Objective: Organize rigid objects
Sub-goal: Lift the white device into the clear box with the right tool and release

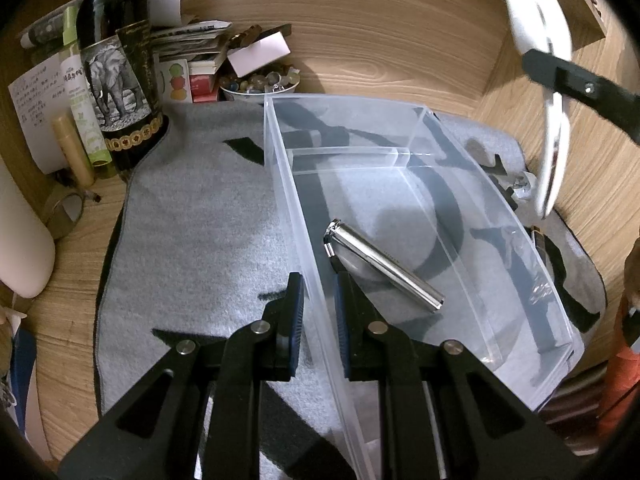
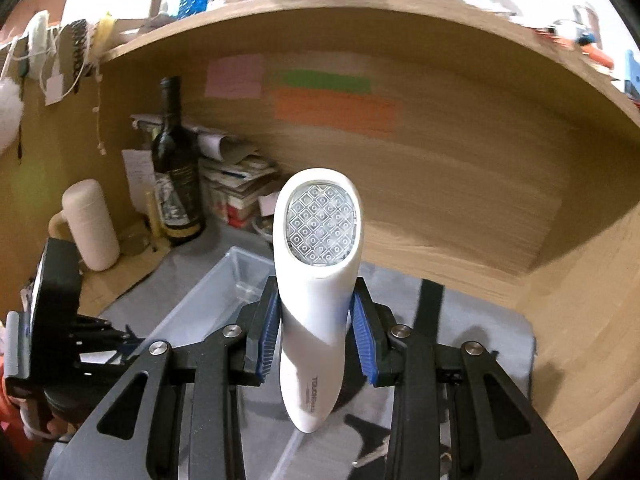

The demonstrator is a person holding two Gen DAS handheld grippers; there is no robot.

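A clear plastic organizer box (image 1: 516, 240) with dividers lies on a grey mat (image 1: 192, 240). A silver metal cylinder (image 1: 384, 266) lies inside its large compartment. My left gripper (image 1: 319, 312) straddles the box's left wall (image 1: 296, 216), one finger on each side, shut on it. My right gripper (image 2: 319, 344) is shut on a white handheld device (image 2: 318, 280) with a patterned clear head, held upright in the air above the box (image 2: 224, 292). In the left wrist view the device (image 1: 536, 32) shows at the upper right, above the box's far right side.
A dark wine bottle (image 1: 116, 64), tubes, papers and a bowl of glass beads (image 1: 260, 82) crowd the back left corner. A cream cylinder (image 2: 90, 228) stands at left. Wooden walls (image 2: 460, 184) curve around the desk. Small dark items (image 1: 504, 184) lie right of the box.
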